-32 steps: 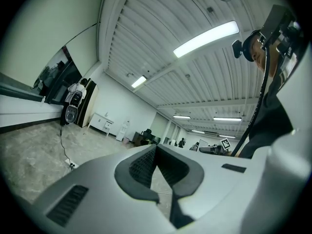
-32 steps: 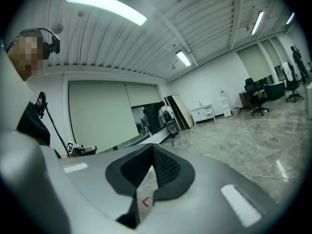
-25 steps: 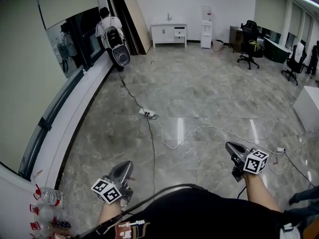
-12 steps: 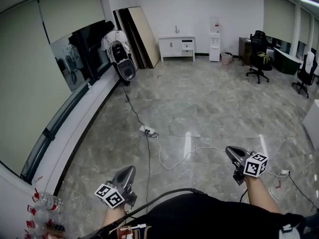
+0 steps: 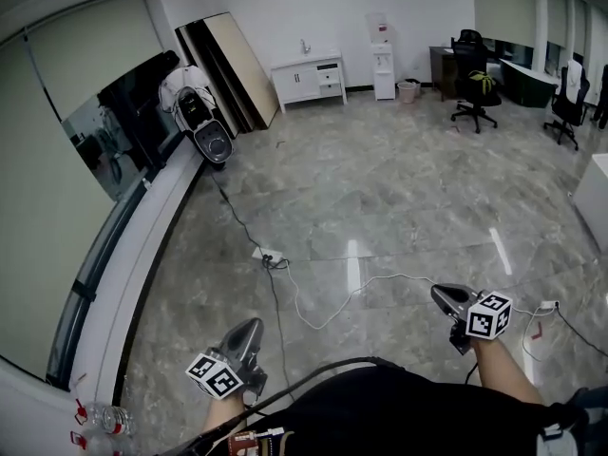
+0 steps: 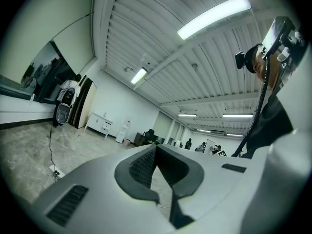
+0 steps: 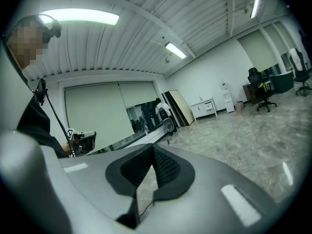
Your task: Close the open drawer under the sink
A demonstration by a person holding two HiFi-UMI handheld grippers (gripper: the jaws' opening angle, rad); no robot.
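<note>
Far off at 12 o'clock by the back wall stands the sink cabinet (image 5: 309,76); its drawer is too small to judge. I'm on the approach, left gripper (image 5: 249,329) and right gripper (image 5: 446,295) pressed together, empty. Next: cross the floor, stepping clear of the cable (image 5: 282,297)
</note>
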